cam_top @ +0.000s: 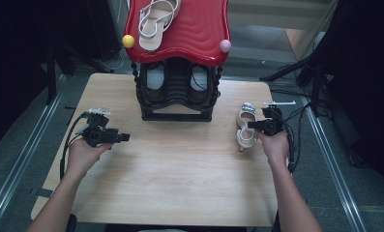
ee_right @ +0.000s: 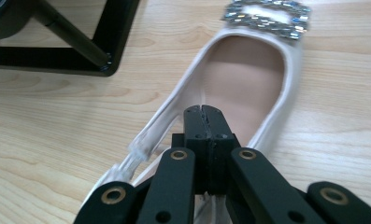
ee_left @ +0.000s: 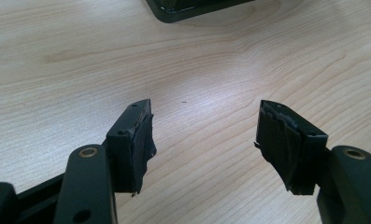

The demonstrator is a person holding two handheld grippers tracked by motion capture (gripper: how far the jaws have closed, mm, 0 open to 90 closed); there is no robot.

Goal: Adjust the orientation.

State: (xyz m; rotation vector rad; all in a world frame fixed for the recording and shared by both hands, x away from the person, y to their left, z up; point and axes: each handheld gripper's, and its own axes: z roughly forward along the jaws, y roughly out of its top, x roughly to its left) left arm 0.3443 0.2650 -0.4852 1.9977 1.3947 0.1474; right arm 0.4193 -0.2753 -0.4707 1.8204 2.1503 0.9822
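Observation:
A pale pink flat shoe (cam_top: 244,134) with a glittering buckle (ee_right: 266,16) lies on the wooden table (cam_top: 180,169), right of the rack. My right gripper (cam_top: 251,125) is over the shoe's heel end, its jaws pressed together above the insole (ee_right: 248,74). In the right gripper view the gripper (ee_right: 204,110) shows nothing between its tips, and the shoe's back strap runs under it. My left gripper (cam_top: 125,137) hovers at the table's left side. It stands open (ee_left: 204,135) over bare wood with nothing between its pads (ee_left: 143,140).
A black shoe rack (cam_top: 176,96) with a red wavy top (cam_top: 199,29) stands at the table's far middle. A white strappy sandal (cam_top: 155,21) lies on that top. Dark shoes (cam_top: 199,79) sit inside. Yellow (cam_top: 128,41) and pink (cam_top: 225,46) balls mark its corners.

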